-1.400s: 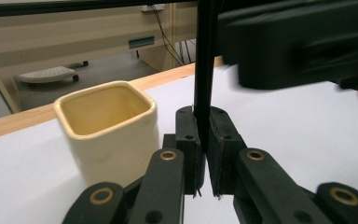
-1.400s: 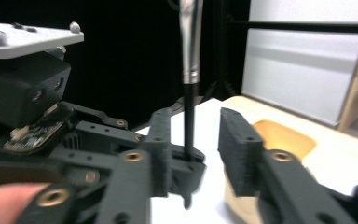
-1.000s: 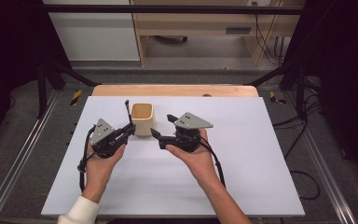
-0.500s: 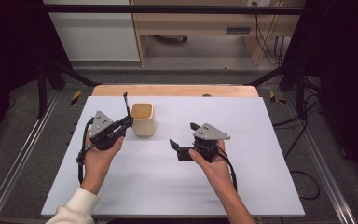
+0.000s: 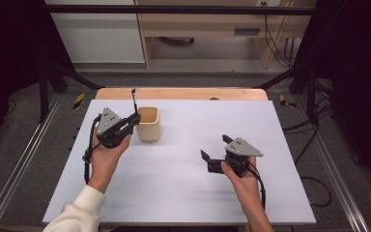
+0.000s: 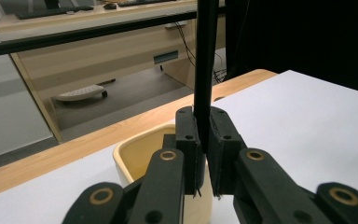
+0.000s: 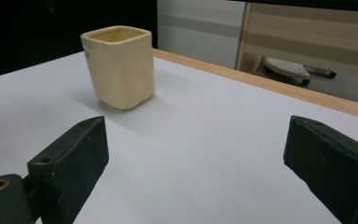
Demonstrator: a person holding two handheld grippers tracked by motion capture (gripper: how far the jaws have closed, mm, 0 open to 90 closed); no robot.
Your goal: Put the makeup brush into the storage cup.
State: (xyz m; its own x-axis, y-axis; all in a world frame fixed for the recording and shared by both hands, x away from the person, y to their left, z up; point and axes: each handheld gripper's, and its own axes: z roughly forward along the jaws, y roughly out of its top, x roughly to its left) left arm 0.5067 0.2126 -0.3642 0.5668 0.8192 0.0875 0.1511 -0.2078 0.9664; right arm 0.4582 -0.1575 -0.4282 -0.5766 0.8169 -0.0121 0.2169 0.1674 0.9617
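While the left tool (image 5: 134,117) stands clamped on a thin black rod (image 5: 134,99), the right tool (image 5: 214,153) hangs spread wide and empty.

Slim, straight and matte black, the rod rises nearly upright from the left tool's jaws just beside the cream cup (image 5: 149,123), at the cup's left rim in the high view. That cup is squarish with rounded corners, open on top, standing on the white bench (image 5: 183,193) well apart from the right tool.
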